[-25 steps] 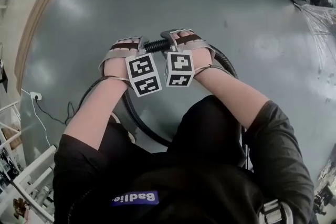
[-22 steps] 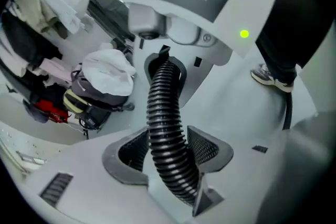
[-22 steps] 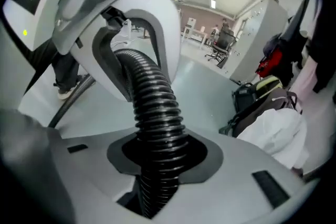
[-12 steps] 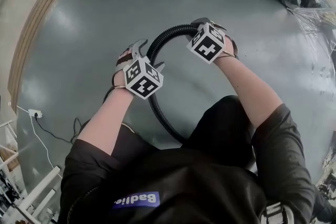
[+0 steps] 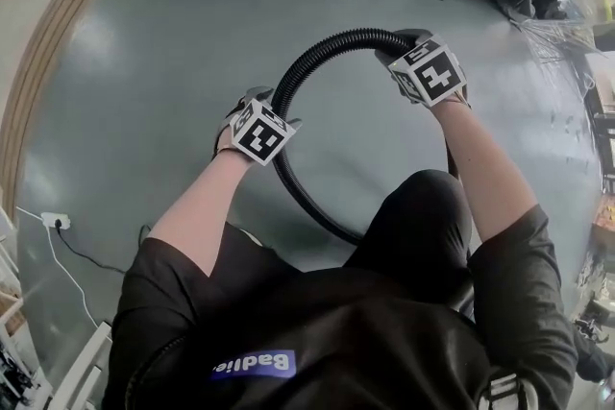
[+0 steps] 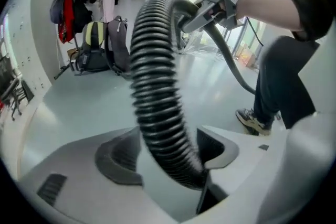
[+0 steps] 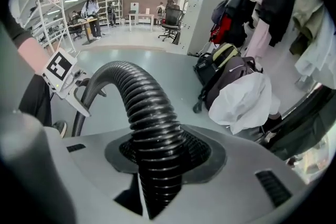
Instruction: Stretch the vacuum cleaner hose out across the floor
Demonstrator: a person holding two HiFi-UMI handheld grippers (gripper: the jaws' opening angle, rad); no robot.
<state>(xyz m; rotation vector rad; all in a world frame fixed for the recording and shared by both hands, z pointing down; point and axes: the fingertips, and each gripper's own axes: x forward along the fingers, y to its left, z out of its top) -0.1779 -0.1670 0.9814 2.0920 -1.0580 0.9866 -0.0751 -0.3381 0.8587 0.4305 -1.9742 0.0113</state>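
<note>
We stand on the grey floor (image 5: 144, 43), holding the black ribbed hose (image 5: 317, 48) in a wide arch between our hands. A second ago the grippers were side by side; now they are well apart. The hose runs leftward from the right gripper (image 7: 157, 157) to the left gripper (image 6: 165, 157), then curls back towards our legs. The left jaws have just been opening and stand slack around it. The right jaws have just been closing and pinch it.
</note>
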